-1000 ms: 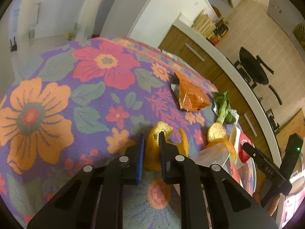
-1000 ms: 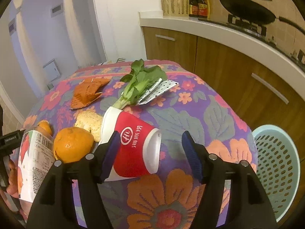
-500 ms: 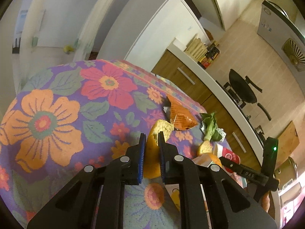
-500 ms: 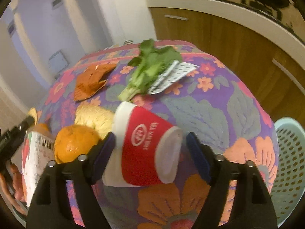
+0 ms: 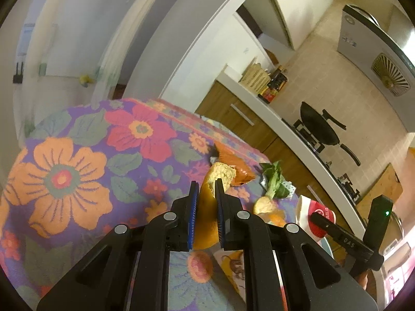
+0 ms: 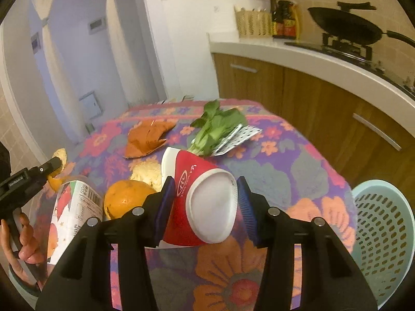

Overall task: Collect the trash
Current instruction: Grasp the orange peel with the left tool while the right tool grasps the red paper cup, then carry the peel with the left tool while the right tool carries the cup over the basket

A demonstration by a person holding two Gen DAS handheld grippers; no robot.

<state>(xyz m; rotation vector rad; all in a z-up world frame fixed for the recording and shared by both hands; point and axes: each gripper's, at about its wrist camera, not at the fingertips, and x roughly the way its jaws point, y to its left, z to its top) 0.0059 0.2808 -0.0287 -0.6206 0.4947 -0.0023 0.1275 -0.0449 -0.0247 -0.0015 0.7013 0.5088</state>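
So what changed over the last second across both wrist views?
The left gripper, already shut on the orange peel, lifted it off the tablecloth. The right gripper closed in from wide open until its pads met the red paper cup, now tipped with its base toward the camera. The snack wrapper, greens, orange and basket stayed put.

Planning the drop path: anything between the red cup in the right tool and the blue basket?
Nothing visible. The red paper cup sits between the right tool's fingers, and the light blue perforated basket stands just off the table's right edge. Only bare floral tablecloth lies between; the basket's open mouth looks unblocked.
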